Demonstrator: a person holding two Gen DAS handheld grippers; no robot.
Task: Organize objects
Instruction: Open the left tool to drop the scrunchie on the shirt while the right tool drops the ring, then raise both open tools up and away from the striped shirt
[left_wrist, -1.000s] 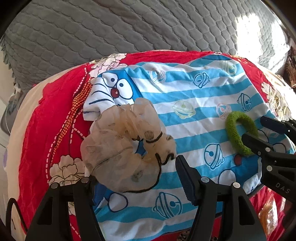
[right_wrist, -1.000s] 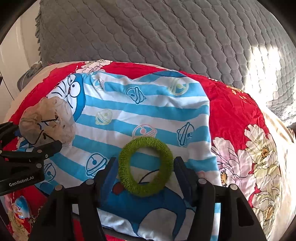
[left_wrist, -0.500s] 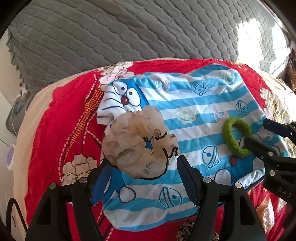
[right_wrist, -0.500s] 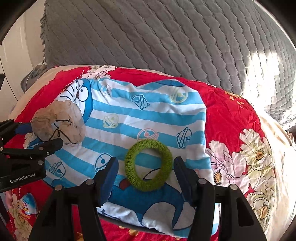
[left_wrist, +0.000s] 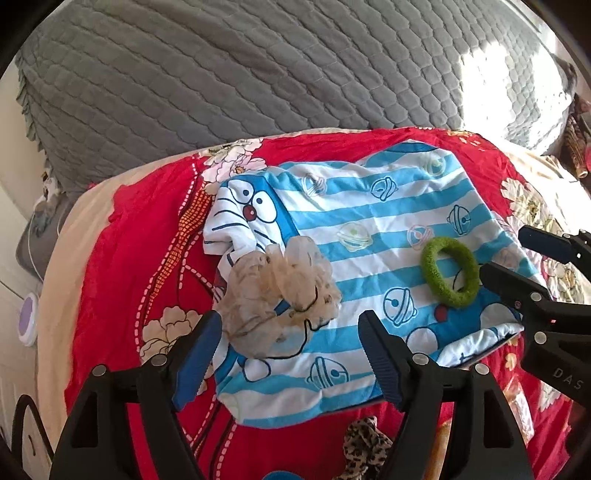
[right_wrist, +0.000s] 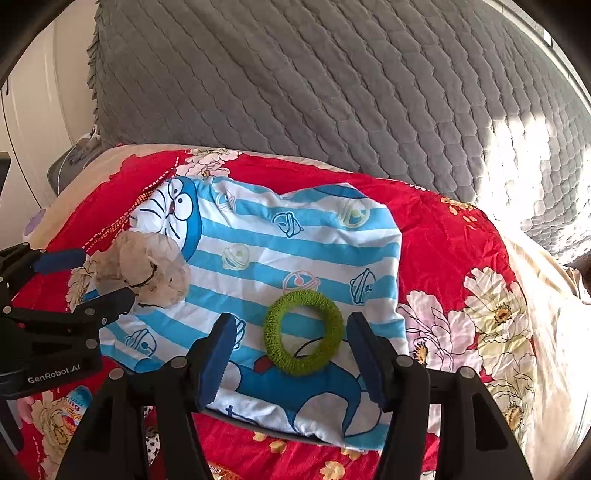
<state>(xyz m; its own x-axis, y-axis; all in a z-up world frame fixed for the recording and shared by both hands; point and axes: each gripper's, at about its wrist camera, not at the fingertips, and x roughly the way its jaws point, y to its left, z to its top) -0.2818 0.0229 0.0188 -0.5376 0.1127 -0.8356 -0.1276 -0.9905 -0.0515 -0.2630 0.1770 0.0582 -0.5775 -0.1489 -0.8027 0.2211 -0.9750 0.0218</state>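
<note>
Two hair ties laid out on striped cloth, both tools above them with nothing held

Left tool (left_wrist: 288, 354) jaws opening, beige scrunchie (left_wrist: 277, 299) lies loose between and ahead of them on the blue striped cloth (left_wrist: 369, 229), pads not touching it; right tool (right_wrist: 290, 354) about half open, green hair ring (right_wrist: 303, 326) flat on the cloth between its pads, not gripped. Cloth sits over a red floral bedspread (left_wrist: 122, 258) on the bed, leopard scrunchie (left_wrist: 364, 443) near the cloth's front edge. Risks, as I judge: a pad catches the cloth and drags both ties out of place; sheer scrunchie snags on the left pad; ring near the front edge may slide off
</note>
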